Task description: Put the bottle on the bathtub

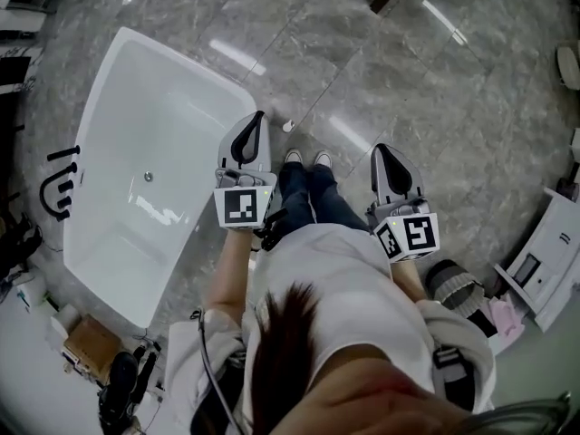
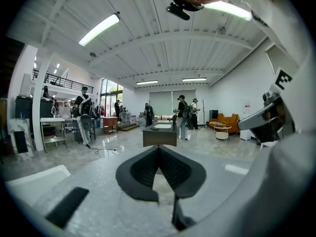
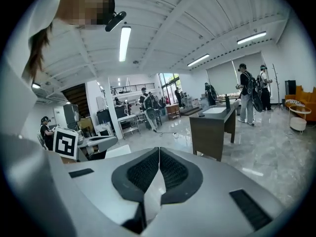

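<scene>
Left gripper [image 1: 258, 120]: jaws pressed together, with nothing between them. Right gripper [image 1: 381, 150]: jaws likewise together and empty. Both are held up in front of the standing person, beside the bathtub [image 1: 181, 59] rather than over it. No bottle is identifiable on the bathtub's rim or in its basin. A small white object [image 1: 287, 126] lies on the floor [image 1: 381, 71] just beside the tub's corner; whether it is the bottle cannot be told. Assessment: placement is not evidenced, so locating, grasping and setting down the bottle appear outstanding.
</scene>
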The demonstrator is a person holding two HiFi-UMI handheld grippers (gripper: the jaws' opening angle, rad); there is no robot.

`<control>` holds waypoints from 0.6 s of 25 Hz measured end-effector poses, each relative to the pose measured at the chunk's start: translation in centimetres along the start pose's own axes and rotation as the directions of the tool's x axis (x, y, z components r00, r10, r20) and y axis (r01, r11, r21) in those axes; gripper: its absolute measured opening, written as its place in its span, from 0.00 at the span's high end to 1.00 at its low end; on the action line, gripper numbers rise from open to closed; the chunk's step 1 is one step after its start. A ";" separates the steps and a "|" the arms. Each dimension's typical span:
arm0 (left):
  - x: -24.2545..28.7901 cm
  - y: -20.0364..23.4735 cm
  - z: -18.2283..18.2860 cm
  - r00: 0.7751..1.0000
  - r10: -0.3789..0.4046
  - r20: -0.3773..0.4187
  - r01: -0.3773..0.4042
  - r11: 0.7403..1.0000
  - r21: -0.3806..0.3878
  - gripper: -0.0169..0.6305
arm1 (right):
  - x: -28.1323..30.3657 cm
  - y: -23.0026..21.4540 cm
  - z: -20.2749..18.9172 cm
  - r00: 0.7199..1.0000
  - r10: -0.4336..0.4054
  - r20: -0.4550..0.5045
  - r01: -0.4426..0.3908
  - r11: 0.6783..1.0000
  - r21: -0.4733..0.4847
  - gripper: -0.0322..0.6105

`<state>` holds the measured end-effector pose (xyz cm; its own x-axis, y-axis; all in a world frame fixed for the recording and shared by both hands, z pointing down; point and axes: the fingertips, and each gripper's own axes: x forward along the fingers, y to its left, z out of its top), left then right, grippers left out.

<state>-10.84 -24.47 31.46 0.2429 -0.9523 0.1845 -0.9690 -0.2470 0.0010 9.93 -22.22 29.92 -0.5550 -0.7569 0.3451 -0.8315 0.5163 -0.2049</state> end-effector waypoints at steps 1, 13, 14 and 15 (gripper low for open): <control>-0.3 -0.2 1.1 1.000 0.007 0.014 -0.007 1.000 0.003 0.95 | -0.1 -0.1 0.9 1.000 0.005 0.019 -0.005 1.000 -0.007 0.93; -6.2 -3.0 10.6 0.991 0.012 0.134 -0.018 0.999 0.051 0.95 | -4.0 1.2 7.0 0.988 0.024 0.150 -0.021 1.000 -0.020 0.93; -6.6 -3.1 11.2 0.990 0.011 0.144 -0.018 0.999 0.050 0.95 | -4.1 1.4 7.5 0.987 0.028 0.160 -0.024 0.999 -0.025 0.93; -7.1 -3.1 11.7 0.988 0.011 0.153 -0.018 0.999 0.048 0.95 | -4.3 1.5 7.9 0.985 0.030 0.169 -0.025 0.999 -0.030 0.93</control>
<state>-8.98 -19.06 18.68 0.2364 -0.9711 0.0324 -0.9701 -0.2378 -0.0495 10.84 -21.36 20.92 -0.5756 -0.7979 0.1792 -0.8162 0.5471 -0.1856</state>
